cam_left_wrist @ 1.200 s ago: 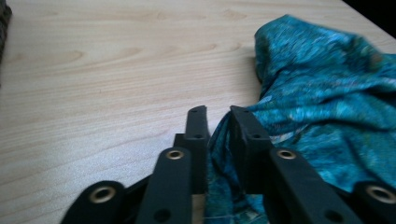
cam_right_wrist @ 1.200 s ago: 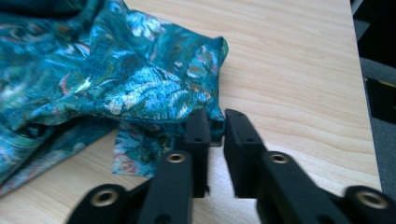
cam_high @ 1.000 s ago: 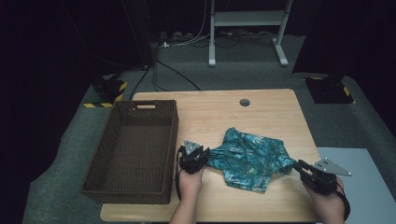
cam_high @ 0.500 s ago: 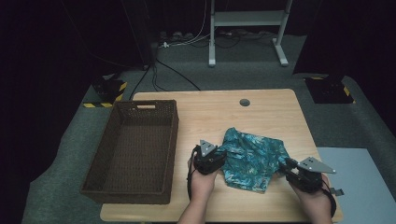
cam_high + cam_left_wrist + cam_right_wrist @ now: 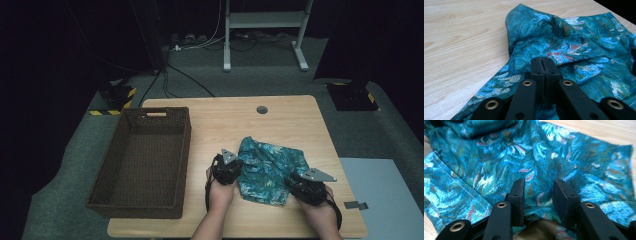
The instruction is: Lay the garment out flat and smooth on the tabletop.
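Note:
A teal patterned cloth [image 5: 267,167] lies rumpled on the front right part of the wooden table [image 5: 290,120]. My left gripper [image 5: 229,169] sits at the cloth's left edge. In the left gripper view its jaws [image 5: 542,64] are pressed together low on the cloth [image 5: 574,37], which bunches into a raised fold just beyond them. My right gripper [image 5: 306,186] is at the cloth's near right corner. In the right gripper view it stands open [image 5: 537,192] with a ridge of cloth [image 5: 499,152] between its two jaws.
A dark woven basket [image 5: 186,145] with nothing in it stands on the left of the table, close to my left hand. A round cable hole [image 5: 261,109] sits near the far edge. Bare wood lies beyond the cloth.
My left gripper has moved right, and the cloth's left edge has come in with it and bunched up. The right gripper has moved left onto the cloth's near right corner.

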